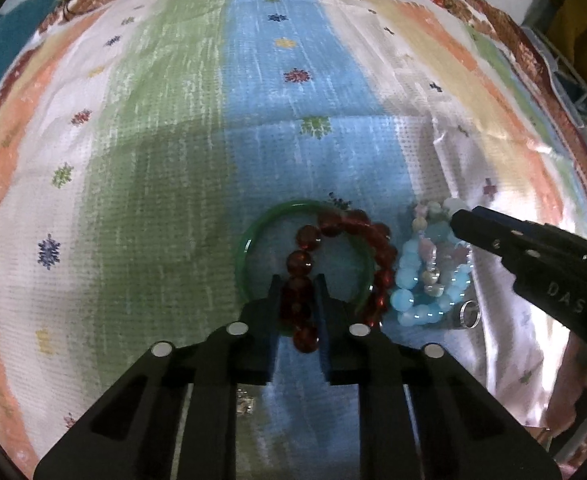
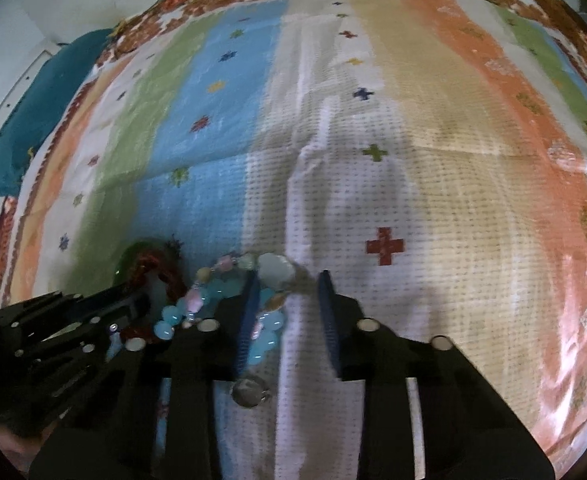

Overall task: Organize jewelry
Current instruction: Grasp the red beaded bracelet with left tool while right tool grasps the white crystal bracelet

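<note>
Red bead bracelet (image 1: 335, 268) is clamped between the left gripper (image 1: 298, 280) fingers, draped across a green bangle (image 1: 253, 240) on the striped cloth (image 1: 173, 140). Blue bead bracelets (image 1: 425, 280) are piled just beside it; the right gripper (image 2: 289, 280) fingers are seen apart, one finger over the pile.

Glossy red bead bracelet (image 1: 335, 264), smooth green bangle (image 1: 253, 236) and pale blue beads (image 1: 417, 292) lie on coarse woven cloth (image 1: 173, 140).
</note>
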The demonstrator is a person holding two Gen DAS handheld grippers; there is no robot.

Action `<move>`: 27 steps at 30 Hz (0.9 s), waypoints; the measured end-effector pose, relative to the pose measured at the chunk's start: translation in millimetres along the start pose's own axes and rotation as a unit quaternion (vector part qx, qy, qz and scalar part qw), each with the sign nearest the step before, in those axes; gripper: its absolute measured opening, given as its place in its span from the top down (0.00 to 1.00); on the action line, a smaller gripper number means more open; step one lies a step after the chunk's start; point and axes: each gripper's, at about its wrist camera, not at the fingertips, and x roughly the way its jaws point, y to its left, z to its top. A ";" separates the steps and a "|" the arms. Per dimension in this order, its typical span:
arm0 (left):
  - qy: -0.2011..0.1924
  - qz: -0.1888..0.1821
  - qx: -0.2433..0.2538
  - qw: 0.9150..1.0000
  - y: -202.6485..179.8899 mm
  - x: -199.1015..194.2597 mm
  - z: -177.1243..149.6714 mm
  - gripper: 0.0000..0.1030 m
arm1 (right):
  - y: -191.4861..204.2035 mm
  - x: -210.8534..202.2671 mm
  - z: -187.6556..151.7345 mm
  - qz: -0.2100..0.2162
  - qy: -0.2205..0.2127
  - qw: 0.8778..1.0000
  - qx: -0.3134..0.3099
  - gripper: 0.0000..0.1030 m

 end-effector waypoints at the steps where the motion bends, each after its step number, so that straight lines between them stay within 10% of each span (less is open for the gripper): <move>1: 0.000 0.001 0.001 1.000 -0.3 -0.8 -0.1 0.87 | 1.4 -0.8 -0.2 0.002 0.000 1.000 -0.003 0.84; 27: -0.043 0.007 0.024 0.999 -17.9 -47.7 -6.9 0.88 | 9.1 -39.6 -14.0 -0.010 -0.030 0.999 -0.044 0.92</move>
